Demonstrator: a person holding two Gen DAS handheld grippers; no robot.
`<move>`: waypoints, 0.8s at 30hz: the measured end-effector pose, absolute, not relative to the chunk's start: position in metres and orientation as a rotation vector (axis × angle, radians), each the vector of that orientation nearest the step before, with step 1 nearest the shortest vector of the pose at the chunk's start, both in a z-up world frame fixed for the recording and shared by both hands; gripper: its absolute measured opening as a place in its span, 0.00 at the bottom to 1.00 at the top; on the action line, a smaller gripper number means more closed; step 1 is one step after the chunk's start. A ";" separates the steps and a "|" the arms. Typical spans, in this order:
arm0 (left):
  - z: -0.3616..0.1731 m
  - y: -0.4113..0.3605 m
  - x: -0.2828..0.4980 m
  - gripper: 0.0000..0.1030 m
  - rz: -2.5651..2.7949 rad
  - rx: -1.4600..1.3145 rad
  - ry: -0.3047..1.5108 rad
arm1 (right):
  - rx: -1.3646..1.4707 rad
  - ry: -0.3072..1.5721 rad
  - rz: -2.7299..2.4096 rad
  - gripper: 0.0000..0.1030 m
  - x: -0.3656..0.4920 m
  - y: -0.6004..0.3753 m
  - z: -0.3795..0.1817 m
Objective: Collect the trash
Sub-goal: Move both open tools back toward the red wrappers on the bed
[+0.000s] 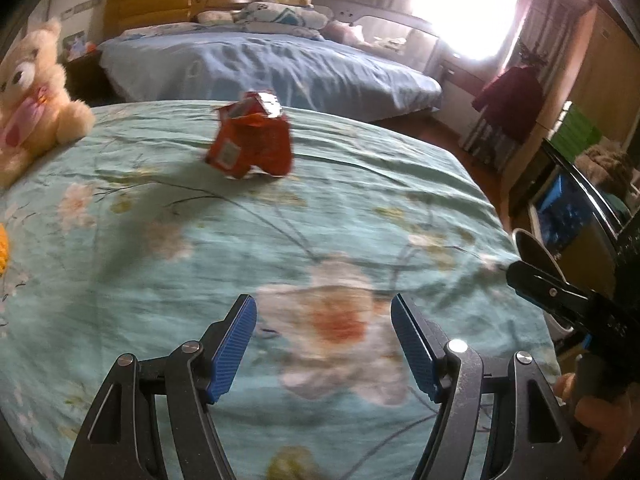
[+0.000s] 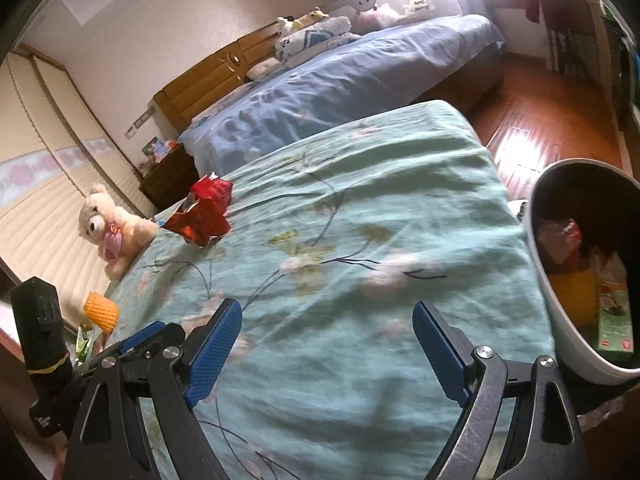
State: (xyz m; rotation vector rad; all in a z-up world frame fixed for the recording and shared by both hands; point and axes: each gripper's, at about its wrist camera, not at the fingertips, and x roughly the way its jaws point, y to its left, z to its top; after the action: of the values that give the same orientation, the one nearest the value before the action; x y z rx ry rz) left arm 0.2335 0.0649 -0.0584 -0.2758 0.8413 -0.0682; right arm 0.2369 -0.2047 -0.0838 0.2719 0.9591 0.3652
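A crumpled red snack wrapper (image 1: 252, 140) lies on the teal flowered bedspread (image 1: 160, 208), far ahead of my left gripper (image 1: 324, 312), which is open and empty. In the right wrist view the wrapper (image 2: 204, 212) lies ahead to the left of my right gripper (image 2: 328, 320), also open and empty. A white trash bin (image 2: 540, 264) stands at the bed's right edge with several pieces of trash inside. A yellow ribbed item (image 2: 100, 312) lies at the bed's left edge.
A cream teddy bear (image 1: 36, 92) sits at the bed's far left corner. A second bed with a blue cover (image 1: 272, 68) stands beyond. Wooden floor (image 2: 540, 120) lies to the right. The other gripper's body (image 1: 576, 312) shows at the right.
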 end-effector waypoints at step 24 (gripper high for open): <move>-0.078 0.128 0.343 0.67 0.010 -0.324 0.827 | 0.270 0.991 0.416 0.86 0.274 -0.163 -0.100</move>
State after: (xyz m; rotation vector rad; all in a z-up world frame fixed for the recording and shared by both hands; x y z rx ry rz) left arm 0.3425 0.1282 -0.0784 -0.3239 0.8268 0.0105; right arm 0.2739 -0.1627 -0.0996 0.2699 0.9911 0.4158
